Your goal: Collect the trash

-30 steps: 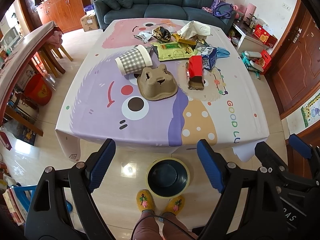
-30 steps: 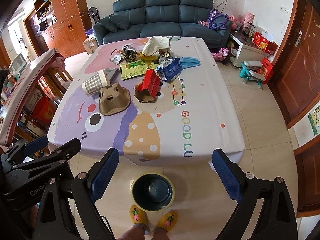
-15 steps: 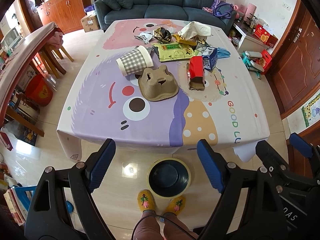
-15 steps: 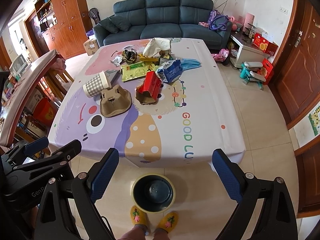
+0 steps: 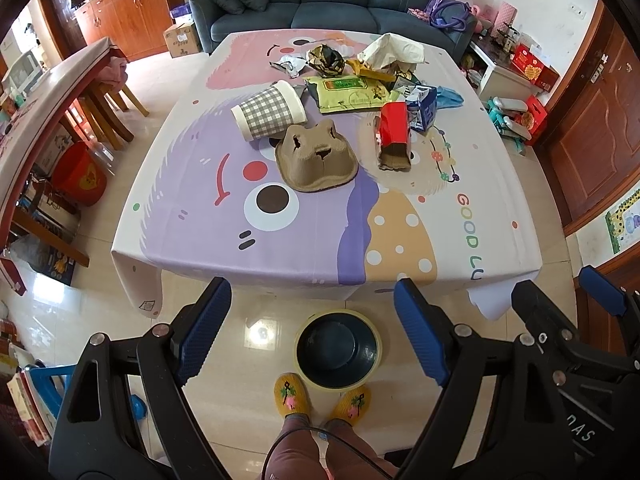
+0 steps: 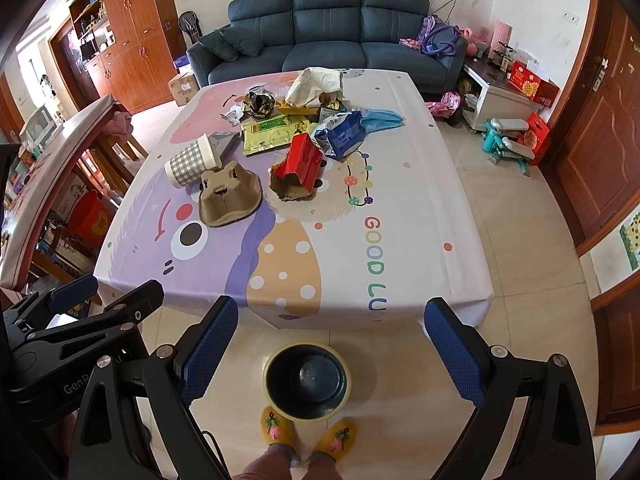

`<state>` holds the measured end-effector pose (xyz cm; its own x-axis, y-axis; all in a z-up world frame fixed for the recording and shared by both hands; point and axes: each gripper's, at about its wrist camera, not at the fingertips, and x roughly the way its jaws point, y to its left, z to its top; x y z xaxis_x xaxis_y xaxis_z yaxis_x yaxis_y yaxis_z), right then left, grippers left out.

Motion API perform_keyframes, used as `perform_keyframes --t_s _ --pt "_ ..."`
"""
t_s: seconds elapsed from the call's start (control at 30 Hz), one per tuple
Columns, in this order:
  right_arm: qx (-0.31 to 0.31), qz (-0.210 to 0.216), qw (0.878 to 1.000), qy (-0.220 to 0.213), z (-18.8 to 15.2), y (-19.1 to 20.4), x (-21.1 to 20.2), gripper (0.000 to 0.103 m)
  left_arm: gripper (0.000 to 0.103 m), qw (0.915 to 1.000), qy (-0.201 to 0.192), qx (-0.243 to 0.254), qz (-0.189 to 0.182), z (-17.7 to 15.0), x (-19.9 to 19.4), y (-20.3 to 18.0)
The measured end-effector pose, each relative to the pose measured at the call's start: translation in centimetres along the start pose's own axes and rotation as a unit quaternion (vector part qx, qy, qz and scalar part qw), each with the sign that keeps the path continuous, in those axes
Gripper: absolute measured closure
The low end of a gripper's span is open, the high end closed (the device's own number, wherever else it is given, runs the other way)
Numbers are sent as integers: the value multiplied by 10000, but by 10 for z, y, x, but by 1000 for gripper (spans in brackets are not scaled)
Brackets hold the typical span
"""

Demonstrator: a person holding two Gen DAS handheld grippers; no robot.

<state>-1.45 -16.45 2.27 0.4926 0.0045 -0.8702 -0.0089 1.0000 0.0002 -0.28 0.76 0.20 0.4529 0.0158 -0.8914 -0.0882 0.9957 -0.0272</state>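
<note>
Left wrist view puts the left hand-held gripper (image 5: 312,312) wide apart and empty, held back off the near edge of the desk (image 5: 500,216), over the floor. Directly beneath it, at 6 o'clock, stands the dark bin (image 5: 338,354) by the person's yellow slippers (image 5: 292,396). The trash lies ahead across the cloth: the brown pulp tray (image 5: 316,158) sits almost dead at 12 o'clock from this hand-held gripper, with the checked paper cup (image 5: 268,114) on its side just beyond at about 11, its long axis running roughly 10 to 4. The red carton (image 5: 394,136) lies at 1 o'clock, its long axis pointing near to far, its open brown end toward the person.

From the right wrist view, the right hand-held gripper (image 6: 332,312) is likewise spread wide and holds nothing; the same tray falls at 11 o'clock and the red carton at roughly 12. I judge the left side better lined up for the tray and cup, the right for the carton and the blue packet (image 6: 342,134) behind it. All pieces are well apart from both.
</note>
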Motion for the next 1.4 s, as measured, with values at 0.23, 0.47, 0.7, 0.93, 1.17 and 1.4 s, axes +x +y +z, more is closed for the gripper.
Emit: perform_keyframes --t_s 0.23,0.47,0.7,0.93,1.17,1.4 --pt "3 16 10000 12 -2 -4 3 7 21 10000 26 -14 12 -1 2 -4" --pt "-29 60 10000 -17 -1 -9 3 7 21 10000 4 -36 49 -1 3 -9" --pt "-169 204 9996 -130 5 -18 0 7 21 9997 -50 -174 152 3 -3 -18" --pt "-199 448 9985 -255 17 -23 -3 7 21 9987 -237 -326 295 7 -16 -17" --pt "-337 651 9962 -465 30 -14 -6 7 21 9960 -500 -591 453 14 -28 1" --pt "-315 700 9954 -565 52 1 3 7 21 9941 -613 -760 481 35 -24 31"
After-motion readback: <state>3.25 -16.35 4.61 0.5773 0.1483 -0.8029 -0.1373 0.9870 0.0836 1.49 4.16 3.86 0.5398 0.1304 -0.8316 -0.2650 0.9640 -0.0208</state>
